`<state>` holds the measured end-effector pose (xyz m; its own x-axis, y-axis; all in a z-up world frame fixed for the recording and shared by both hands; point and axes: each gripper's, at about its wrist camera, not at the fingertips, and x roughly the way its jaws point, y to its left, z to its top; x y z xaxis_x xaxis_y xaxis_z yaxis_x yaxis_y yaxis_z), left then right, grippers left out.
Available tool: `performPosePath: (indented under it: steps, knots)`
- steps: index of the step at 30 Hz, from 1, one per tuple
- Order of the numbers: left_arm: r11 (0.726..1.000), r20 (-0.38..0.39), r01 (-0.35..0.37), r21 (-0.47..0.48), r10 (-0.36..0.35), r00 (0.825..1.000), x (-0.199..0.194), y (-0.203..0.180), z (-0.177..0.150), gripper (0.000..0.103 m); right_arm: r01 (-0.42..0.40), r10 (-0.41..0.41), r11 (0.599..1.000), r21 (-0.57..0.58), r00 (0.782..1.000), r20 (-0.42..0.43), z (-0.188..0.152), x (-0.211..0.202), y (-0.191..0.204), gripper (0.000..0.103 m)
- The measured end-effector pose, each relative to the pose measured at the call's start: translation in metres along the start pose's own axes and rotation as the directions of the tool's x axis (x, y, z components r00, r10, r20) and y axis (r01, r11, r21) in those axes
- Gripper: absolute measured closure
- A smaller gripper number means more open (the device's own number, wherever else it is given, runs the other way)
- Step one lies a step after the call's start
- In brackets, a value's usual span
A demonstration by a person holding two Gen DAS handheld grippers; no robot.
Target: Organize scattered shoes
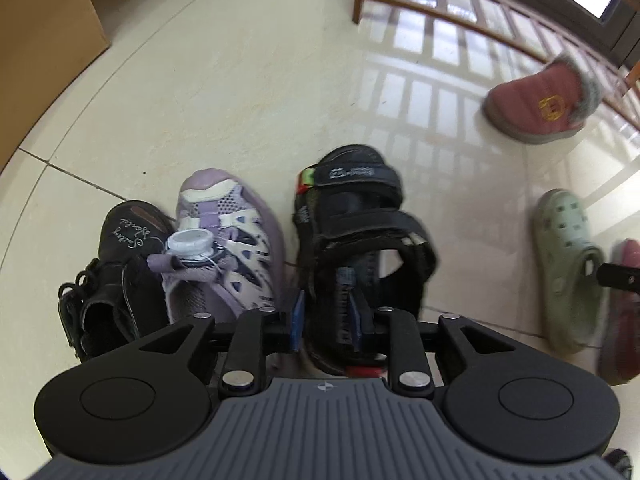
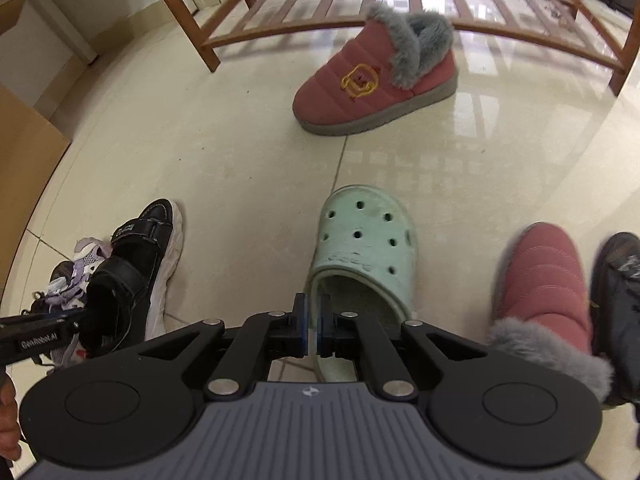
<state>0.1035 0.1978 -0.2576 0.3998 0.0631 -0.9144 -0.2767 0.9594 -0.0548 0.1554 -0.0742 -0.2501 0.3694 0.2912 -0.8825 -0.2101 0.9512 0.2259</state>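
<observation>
Shoes lie scattered on a pale tiled floor (image 2: 240, 152) before a low wooden rack (image 2: 400, 4), whose slats carry nothing in either view. Left tongs (image 1: 325, 316): clenched on the heel side wall of a black strapped sandal (image 1: 360, 216), one blue pad outside, the other inside the shoe. Just left of the sandal, toe pointing the same way, a lilac mesh sneaker (image 1: 232, 240) with a white dial; touching that on its far left, a black lace-up shoe (image 1: 120, 264) with script on the toe. Right tongs (image 2: 314, 326): pads nearly together, clenched on the left heel rim of a mint-green clog (image 2: 364, 240), toe pointing away towards the rack. Near the clog's right, a pink quilted slipper (image 2: 548, 288) with a grey fur cuff; its mate (image 2: 376, 80) sits well apart, close to the rack, turned sideways. Right wrist view alone shows a dark shoe (image 2: 620, 280) at the far right edge, touching the near slipper, and the left tongs' arm reaching into the sandal. Left wrist view alone shows a cardboard box (image 1: 44, 28) at upper left, contents not visible.
</observation>
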Motion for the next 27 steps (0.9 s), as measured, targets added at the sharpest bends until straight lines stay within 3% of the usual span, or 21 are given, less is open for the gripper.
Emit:
performPosePath:
  steps: [5,9,17,20,24,27]
  knots:
    - [0.998,0.004,0.053,0.027,-0.053,0.999,-0.007,-0.021,-0.001,0.068,0.029,-0.029,0.999,-0.038,1.0,0.001,0.009,0.008,-0.013,0.084]
    - [0.997,-0.023,0.023,0.079,-0.021,1.0,0.005,-0.036,-0.005,0.067,0.019,-0.021,0.996,-0.086,1.0,-0.021,0.01,0.019,-0.011,0.082]
    - [0.996,-0.062,0.011,0.086,-0.006,0.998,0.029,-0.04,-0.003,0.067,0.078,-0.079,0.984,-0.163,0.997,-0.005,0.019,0.045,-0.008,0.074]
    - [0.997,-0.059,0.01,0.079,-0.006,0.998,0.036,-0.037,-0.001,0.074,0.087,-0.09,0.979,-0.182,0.996,-0.006,0.019,0.051,-0.006,0.074]
    - [0.996,-0.052,0.035,0.088,-0.031,0.998,0.039,-0.037,-0.002,0.092,0.098,-0.1,0.974,-0.203,0.995,0.001,0.018,0.055,-0.002,0.072]
    - [0.988,-0.026,0.024,0.149,-0.02,0.999,0.037,-0.045,-0.008,0.094,0.116,-0.117,0.972,-0.203,0.993,0.007,0.018,0.056,-0.001,0.078]
